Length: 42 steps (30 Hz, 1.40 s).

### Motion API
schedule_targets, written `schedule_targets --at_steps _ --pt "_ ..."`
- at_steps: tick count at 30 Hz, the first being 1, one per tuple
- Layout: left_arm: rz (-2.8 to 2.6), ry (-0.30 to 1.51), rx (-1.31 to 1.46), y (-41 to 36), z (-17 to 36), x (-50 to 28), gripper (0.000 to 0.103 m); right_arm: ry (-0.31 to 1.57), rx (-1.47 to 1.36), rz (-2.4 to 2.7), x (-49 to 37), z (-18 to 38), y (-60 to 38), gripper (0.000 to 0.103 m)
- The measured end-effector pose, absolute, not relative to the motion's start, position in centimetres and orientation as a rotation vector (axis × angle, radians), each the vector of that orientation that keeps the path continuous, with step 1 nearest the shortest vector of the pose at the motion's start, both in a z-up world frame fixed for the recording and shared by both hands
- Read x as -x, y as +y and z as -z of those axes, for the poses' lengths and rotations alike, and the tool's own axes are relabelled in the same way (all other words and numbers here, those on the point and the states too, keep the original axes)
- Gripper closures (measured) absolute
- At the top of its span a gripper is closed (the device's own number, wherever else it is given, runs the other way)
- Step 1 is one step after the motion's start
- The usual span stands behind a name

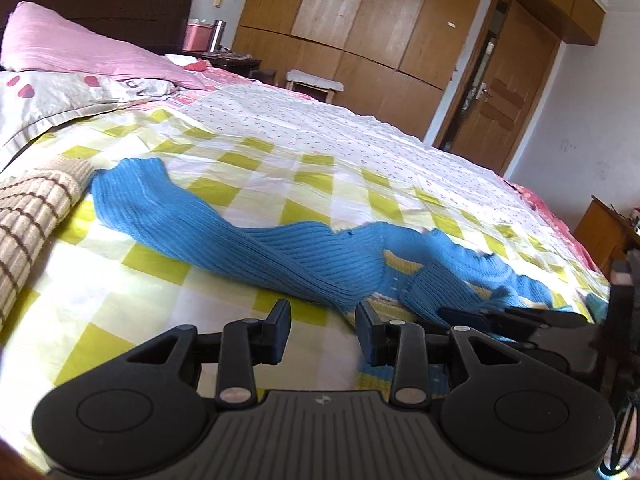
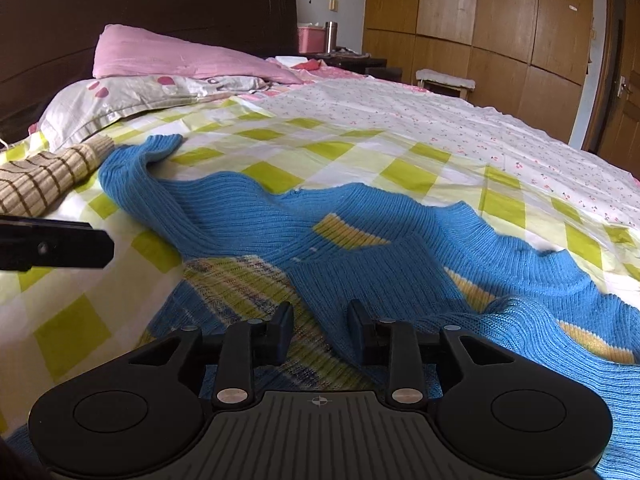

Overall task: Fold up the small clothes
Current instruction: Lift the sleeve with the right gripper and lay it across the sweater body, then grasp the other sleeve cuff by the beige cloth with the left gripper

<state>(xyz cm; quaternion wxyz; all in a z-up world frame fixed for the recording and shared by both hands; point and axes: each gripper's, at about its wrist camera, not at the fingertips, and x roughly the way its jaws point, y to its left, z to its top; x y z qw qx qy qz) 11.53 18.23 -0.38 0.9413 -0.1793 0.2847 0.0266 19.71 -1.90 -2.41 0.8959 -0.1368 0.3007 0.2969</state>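
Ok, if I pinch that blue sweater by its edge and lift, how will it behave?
The blue sweater probably goes floppy: it already lies in soft waves on the bedsheet. The ribbed knit looks thick, so likely easy to grip, not slippery. The long sleeve may trail and drag.

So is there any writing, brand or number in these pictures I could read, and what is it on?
No text can be read in either view.
Pillowcase: dark printed marks among the pink hearts, too small and creased to read.
Left tool base: a small emblem, no letters.
Right tool base: a small crosshair mark, no letters.
Blue sweater, quilt, wardrobe: no writing visible.
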Motion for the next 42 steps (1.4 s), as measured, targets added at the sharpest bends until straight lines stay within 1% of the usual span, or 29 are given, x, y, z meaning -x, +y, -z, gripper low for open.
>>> schedule_targets --at_steps 8,16,17,18,19,24,26,28,29,30,31,33,34,35,36,42 --pt "-0.226 0.596 0.483 23.2 1.3 -13.4 0.062 0.612 0.241 -0.655 -18.8 1.5 -2.4 0.071" --pt "-0.28 0.549 0.506 24.4 0.1 -16.1 0.061 0.588 0.189 -0.736 -18.7 -0.7 -0.7 0.072" --pt "-0.287 0.551 0.503 24.2 0.1 -16.4 0.06 0.584 0.183 -0.742 -18.7 -0.9 -0.5 0.072" --pt "-0.291 0.56 0.499 24.0 0.3 -16.8 0.055 0.584 0.177 -0.745 -18.7 -1.1 -0.4 0.072" --pt "-0.299 0.579 0.491 23.7 0.5 -17.2 0.052 0.585 0.169 -0.746 -18.8 -1.3 -0.3 0.072" --pt "-0.322 0.64 0.43 21.5 2.4 -18.0 0.043 0.586 0.145 -0.746 -19.4 -1.6 -0.3 0.072" --pt "-0.332 0.65 0.408 21.0 2.7 -18.5 0.04 0.589 0.143 -0.745 -19.6 -1.6 -0.4 0.072" --pt "-0.344 0.652 0.4 21.0 2.9 -18.8 0.041 0.598 0.137 -0.753 -19.9 -1.6 -0.3 0.072" --pt "-0.346 0.652 0.398 21.1 3.0 -18.7 0.048 0.6 0.138 -0.757 -20.0 -1.7 -0.2 0.072" --pt "-0.353 0.653 0.398 21.4 3.2 -18.4 0.058 0.6 0.142 -0.762 -20.1 -1.8 0.0 0.072" --pt "-0.357 0.658 0.406 21.7 3.4 -18.1 0.061 0.598 0.147 -0.772 -20.3 -2.0 0.3 0.072" --pt "-0.35 0.667 0.443 22.6 3.7 -17.5 0.071 0.596 0.146 -0.787 -20.6 -2.3 1.0 0.072" --pt "-0.338 0.67 0.468 23.1 3.8 -16.9 0.073 0.597 0.141 -0.795 -20.7 -2.4 1.4 0.072" --pt "-0.332 0.671 0.484 23.5 3.8 -16.5 0.078 0.599 0.135 -0.802 -20.9 -2.4 1.8 0.072" --pt "-0.333 0.675 0.495 23.8 3.9 -16.1 0.08 0.603 0.129 -0.811 -21.0 -2.4 2.2 0.072" --pt "-0.309 0.687 0.581 25.4 3.5 -15.4 0.081 0.632 0.155 -0.863 -20.3 -2.0 4.1 0.072"
